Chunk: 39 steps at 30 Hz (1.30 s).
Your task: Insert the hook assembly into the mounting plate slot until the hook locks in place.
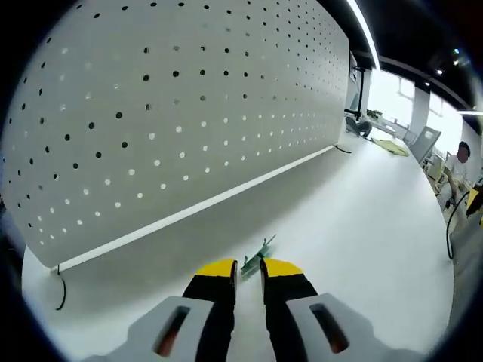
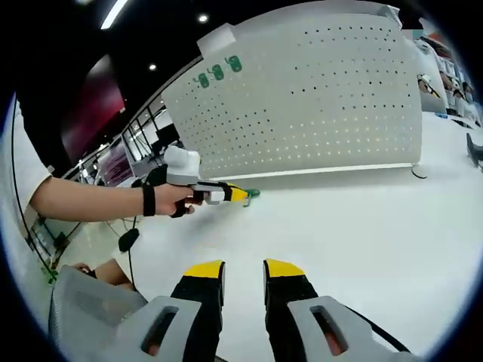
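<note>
My left gripper is shut on a small green hook assembly, which sticks out past its yellow tips, low over the white table. The white perforated mounting plate stands upright beyond it, still some way off. In the right gripper view a person's hand holds that left gripper out with the green hook at its tip, near the foot of the mounting plate. My right gripper stands open above the table with nothing between its fingers, well back from the plate.
Three green pieces hang near the plate's upper left corner. The white table spreads wide in front of the plate. A dark cable lies at the plate's left end. Chairs and desks stand far right.
</note>
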Each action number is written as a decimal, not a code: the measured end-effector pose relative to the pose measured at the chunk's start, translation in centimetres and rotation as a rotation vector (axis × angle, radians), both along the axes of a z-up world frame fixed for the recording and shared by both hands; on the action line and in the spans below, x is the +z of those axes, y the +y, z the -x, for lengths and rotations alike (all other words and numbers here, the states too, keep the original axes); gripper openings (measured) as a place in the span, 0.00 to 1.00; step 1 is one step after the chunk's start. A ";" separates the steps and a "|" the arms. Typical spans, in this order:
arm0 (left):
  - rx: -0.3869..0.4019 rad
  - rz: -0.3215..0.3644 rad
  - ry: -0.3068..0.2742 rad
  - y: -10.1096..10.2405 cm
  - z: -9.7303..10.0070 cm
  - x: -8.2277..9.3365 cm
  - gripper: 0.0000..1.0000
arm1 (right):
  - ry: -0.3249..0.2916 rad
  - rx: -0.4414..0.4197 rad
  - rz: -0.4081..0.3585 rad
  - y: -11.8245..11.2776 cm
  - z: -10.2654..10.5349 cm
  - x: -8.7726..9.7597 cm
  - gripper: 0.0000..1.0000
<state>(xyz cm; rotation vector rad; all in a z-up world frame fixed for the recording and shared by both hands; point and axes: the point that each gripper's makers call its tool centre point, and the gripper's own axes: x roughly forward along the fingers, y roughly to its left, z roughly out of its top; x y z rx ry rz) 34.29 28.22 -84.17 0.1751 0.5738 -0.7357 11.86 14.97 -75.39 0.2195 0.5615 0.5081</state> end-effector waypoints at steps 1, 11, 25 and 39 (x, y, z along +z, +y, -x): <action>-0.009 -0.007 -0.005 0.0 0.0 -0.1 0.13 | 0.000 -0.001 -0.001 0.0 0.0 0.0 0.19; -0.040 0.000 -0.021 -0.6 0.0 -0.2 0.05 | 0.017 0.000 -0.004 0.0 0.3 -0.5 0.19; -0.006 0.073 0.054 -0.9 1.5 0.7 0.02 | 0.004 0.017 0.005 0.2 0.2 -0.2 0.19; -0.018 0.149 0.082 -1.8 3.5 3.8 0.01 | -0.027 0.063 -0.003 1.3 -0.3 0.6 0.19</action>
